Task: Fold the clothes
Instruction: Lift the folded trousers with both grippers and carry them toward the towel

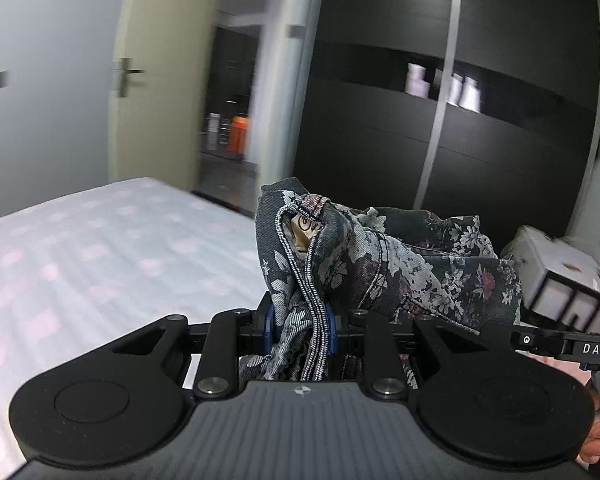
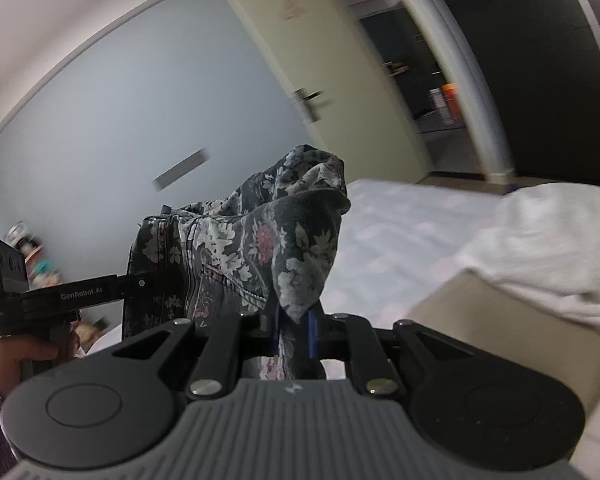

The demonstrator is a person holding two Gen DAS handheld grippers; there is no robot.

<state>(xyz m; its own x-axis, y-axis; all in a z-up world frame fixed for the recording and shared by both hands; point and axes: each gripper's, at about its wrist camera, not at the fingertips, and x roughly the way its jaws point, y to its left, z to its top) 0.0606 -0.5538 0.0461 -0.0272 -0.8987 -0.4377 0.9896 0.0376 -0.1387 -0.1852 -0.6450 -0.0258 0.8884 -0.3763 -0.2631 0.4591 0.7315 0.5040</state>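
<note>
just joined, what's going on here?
A person holds a gripper in each hand. The left gripper and right gripper are both shut on the floral garment, holding it up in the air above the bed. It hangs bunched between them, not yet laid flat or folded. An open door shows behind.

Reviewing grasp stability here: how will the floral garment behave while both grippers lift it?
Likely floppy: the floral garment bunches and droops around the left gripper. Its stitched seams suggest denim-like weight, so it probably sags between grips. The right gripper pinches only an edge, which might slip.
</note>
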